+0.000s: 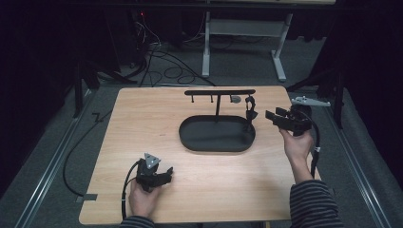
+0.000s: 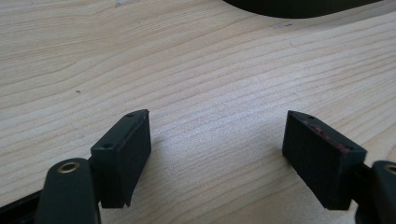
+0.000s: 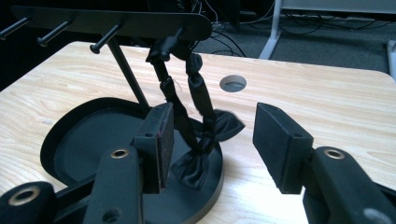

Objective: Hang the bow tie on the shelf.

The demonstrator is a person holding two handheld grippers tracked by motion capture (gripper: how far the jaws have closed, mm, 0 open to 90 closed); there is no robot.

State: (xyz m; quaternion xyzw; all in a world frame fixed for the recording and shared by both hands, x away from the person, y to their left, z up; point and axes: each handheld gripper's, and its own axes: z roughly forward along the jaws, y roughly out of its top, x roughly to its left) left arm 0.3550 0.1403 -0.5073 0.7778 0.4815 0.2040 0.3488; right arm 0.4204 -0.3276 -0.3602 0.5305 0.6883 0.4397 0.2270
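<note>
High view: a black bow tie hangs upright from the right end of a rack standing in an oval tray mid-tabletop. The right tool, spread and empty, sits beside it near the right edge.

Left gripper view: the left tool spread over bare wood.

Right gripper view: the bow tie's strap runs vertically, bow lowest on the tray.
</note>
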